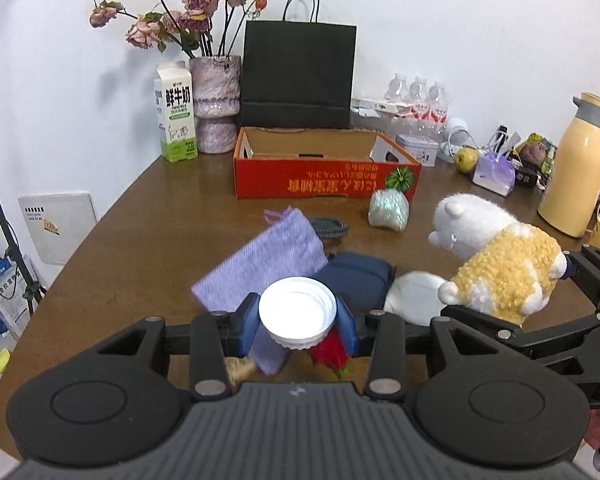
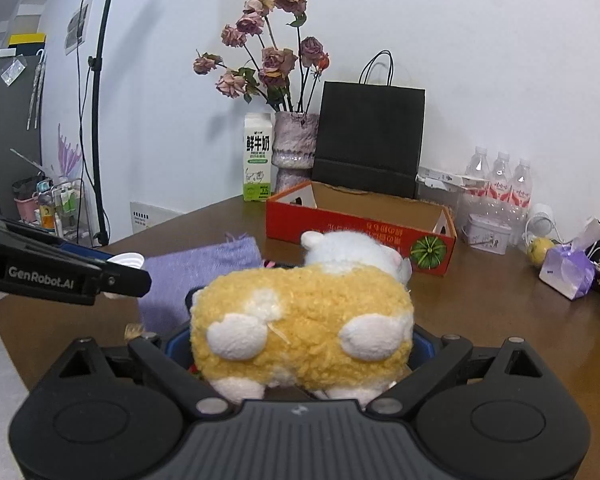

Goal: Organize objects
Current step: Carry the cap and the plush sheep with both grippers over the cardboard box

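Observation:
My left gripper [image 1: 298, 318] is shut on a white screw lid [image 1: 297, 312], held above the brown table [image 1: 140, 232], its hollow side facing the camera. My right gripper [image 2: 300, 344] is shut on a yellow and white plush toy [image 2: 300, 320], lifted off the table; the toy [image 1: 500, 256] also shows at the right of the left wrist view. Under the lid lie a purple knitted pouch [image 1: 268, 260], a dark blue item [image 1: 360, 276] and a red scrap [image 1: 332, 352]. The red cardboard box [image 1: 324, 180] stands open at the back centre.
Behind the box stand a black paper bag [image 1: 298, 76], a vase of dried roses [image 1: 214, 104] and a milk carton [image 1: 176, 116]. A shiny wrapped ball [image 1: 388, 210] lies before the box. Water bottles [image 1: 418, 100], a pear [image 1: 466, 159] and a yellow thermos [image 1: 576, 168] crowd the right.

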`<state>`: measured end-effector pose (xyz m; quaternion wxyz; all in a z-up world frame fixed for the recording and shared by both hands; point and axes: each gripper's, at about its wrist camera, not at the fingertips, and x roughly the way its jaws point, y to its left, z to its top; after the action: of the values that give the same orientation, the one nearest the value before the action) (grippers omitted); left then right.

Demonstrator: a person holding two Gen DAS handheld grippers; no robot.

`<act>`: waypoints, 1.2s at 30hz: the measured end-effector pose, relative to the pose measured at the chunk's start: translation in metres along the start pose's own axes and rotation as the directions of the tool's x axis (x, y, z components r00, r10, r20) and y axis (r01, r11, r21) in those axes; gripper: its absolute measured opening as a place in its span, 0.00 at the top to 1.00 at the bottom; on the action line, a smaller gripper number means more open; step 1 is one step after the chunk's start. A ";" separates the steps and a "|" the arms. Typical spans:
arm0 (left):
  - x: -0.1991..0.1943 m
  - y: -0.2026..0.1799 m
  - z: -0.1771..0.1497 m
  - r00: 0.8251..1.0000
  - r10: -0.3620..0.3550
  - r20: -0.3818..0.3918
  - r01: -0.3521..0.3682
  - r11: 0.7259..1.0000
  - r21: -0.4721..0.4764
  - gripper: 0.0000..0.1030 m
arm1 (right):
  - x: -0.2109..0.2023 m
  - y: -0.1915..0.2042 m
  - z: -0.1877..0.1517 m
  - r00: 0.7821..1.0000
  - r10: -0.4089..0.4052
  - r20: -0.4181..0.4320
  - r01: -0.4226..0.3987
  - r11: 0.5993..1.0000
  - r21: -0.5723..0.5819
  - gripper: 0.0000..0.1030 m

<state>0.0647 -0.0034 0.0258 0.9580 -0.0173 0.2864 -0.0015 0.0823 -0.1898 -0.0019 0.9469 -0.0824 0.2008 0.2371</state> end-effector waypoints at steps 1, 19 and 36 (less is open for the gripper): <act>0.002 0.001 0.005 1.000 0.002 0.003 -0.002 1.000 -0.003 0.60 | 0.002 -0.001 0.004 1.000 0.001 0.002 -0.001 1.000 0.001 0.06; 0.034 -0.003 0.085 0.999 0.024 0.043 -0.024 1.000 -0.006 0.60 | 0.048 -0.026 0.061 0.999 0.027 0.033 -0.028 1.000 0.011 0.06; 0.092 -0.003 0.136 1.000 0.023 0.003 -0.023 0.999 -0.046 0.60 | 0.101 -0.053 0.093 0.999 0.049 0.005 -0.049 0.999 0.022 0.06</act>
<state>0.2160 -0.0030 0.0888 0.9578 -0.0359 0.2847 0.0160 0.2212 -0.1705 0.0435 0.9421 -0.0666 0.2033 0.2584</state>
